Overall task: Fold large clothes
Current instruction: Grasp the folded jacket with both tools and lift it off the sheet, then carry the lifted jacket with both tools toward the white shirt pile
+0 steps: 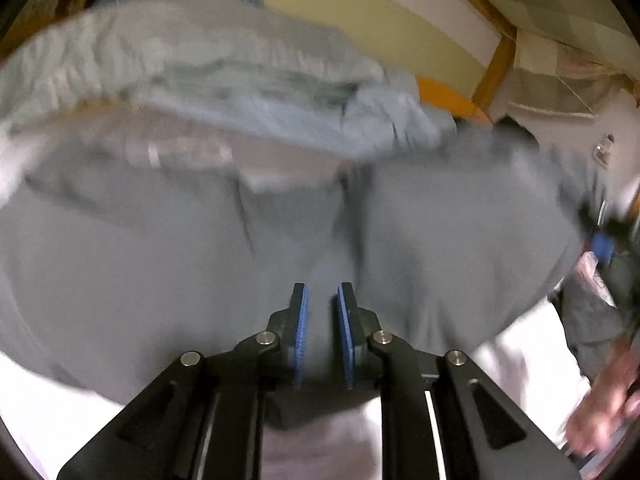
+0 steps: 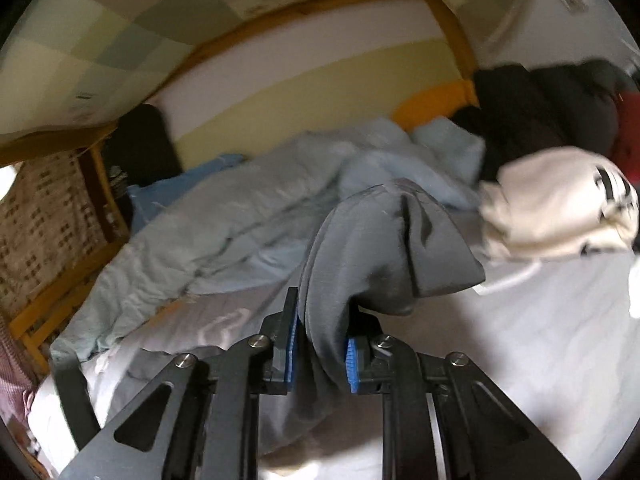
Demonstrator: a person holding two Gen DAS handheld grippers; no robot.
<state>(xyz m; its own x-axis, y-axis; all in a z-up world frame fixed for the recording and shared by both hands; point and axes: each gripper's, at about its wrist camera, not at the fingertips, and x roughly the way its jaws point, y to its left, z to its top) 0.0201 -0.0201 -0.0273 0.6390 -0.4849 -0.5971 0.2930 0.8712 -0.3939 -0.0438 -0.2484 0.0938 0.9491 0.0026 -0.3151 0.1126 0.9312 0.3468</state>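
Both claws sit on the same dark grey, soft-fabric garment (image 1: 460,240), which lies spread over the white bedsheet (image 2: 540,360) just in front of a rumpled pale blue quilt (image 2: 240,216). On the right gripper (image 2: 322,344), the blue pads pinch a thick bunched fold of it, lifted clear of the sheet. On the left gripper (image 1: 323,336), the jaws stand nearly closed with grey cloth between them, though blur hides whether the pads truly bite. That is the likely weak point: if the left hold is only a thin layer, a pull could slip it free and collapse the fold. The right's grab looks bunched, so the edge may come up twisted. A cream hooded sweatshirt (image 2: 560,204) lies near enough to snag.
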